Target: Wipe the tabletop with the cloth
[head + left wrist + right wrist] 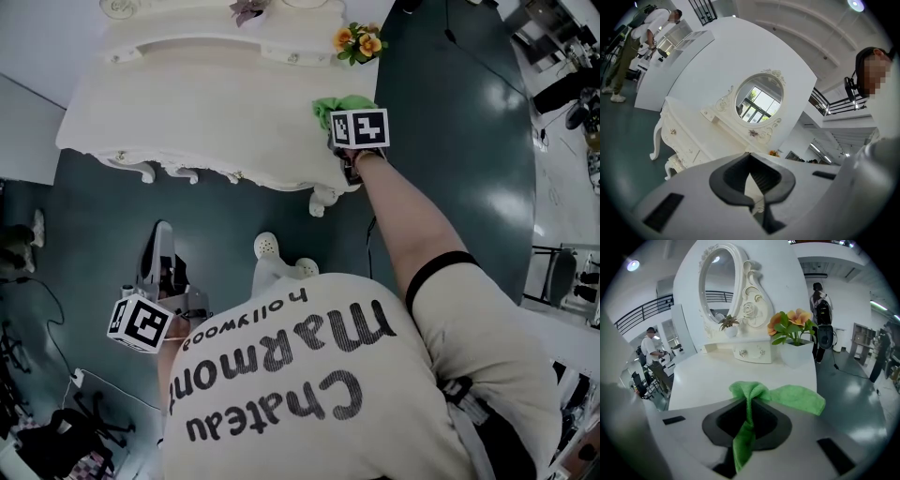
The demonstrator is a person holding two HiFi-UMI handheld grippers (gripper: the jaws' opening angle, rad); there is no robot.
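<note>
A green cloth point(749, 397) is pinched upright between the jaws of my right gripper point(749, 404), and its free end point(799, 398) spreads to the right over the white tabletop point(717, 376). From the head view, the right gripper point(352, 122) rests at the near right corner of the ornate white dressing table point(187, 103), with the cloth point(336, 106) bunched just beyond it. My left gripper point(159, 246) hangs low beside the person's body, over the dark floor and away from the table. The left gripper point(750, 161) is shut with nothing in it.
Orange flowers in a white pot point(793, 329) stand at the table's right edge, just beyond the cloth. An oval mirror point(719, 282), a small plant point(728, 324) and a drawer shelf point(750, 352) line the back. People stand in the background. Cables point(56, 328) lie on the floor.
</note>
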